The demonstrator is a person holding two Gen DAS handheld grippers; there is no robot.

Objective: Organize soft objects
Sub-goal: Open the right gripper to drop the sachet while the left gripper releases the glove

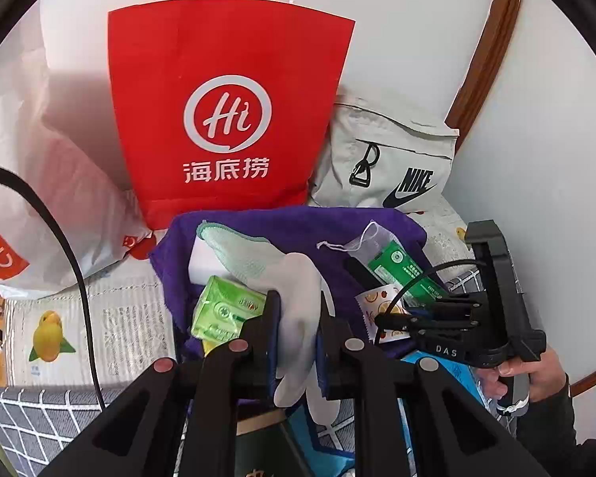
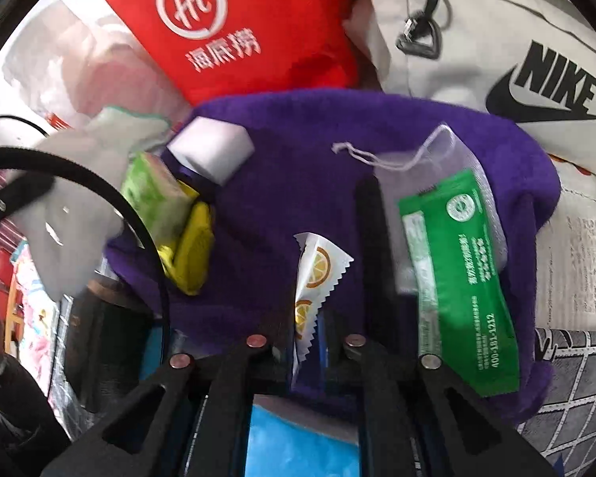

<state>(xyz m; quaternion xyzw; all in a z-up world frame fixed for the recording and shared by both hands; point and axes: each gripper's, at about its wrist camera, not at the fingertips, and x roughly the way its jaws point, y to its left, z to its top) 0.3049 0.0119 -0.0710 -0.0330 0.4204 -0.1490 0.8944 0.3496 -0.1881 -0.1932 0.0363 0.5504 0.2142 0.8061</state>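
A purple towel (image 1: 298, 226) lies spread out and also shows in the right wrist view (image 2: 298, 151). On it lie a mint cloth (image 1: 238, 246), a white sponge block (image 2: 212, 151), a green tissue pack (image 1: 222, 310), a yellow item (image 2: 192, 254), a mesh pouch with a green packet (image 2: 457, 254) and a lemon-print sachet (image 2: 314, 282). My left gripper (image 1: 298, 318) is shut on a white glove (image 1: 298, 298). My right gripper (image 2: 310, 349) is shut on the lemon-print sachet, low over the towel; it also shows in the left wrist view (image 1: 381, 324).
A red paper bag (image 1: 226, 111) stands behind the towel, a white plastic bag (image 1: 39, 198) to its left and a grey Nike bag (image 1: 389, 163) to its right. A black cable (image 1: 75, 270) crosses the left. A blue packet (image 2: 298, 445) lies under my right gripper.
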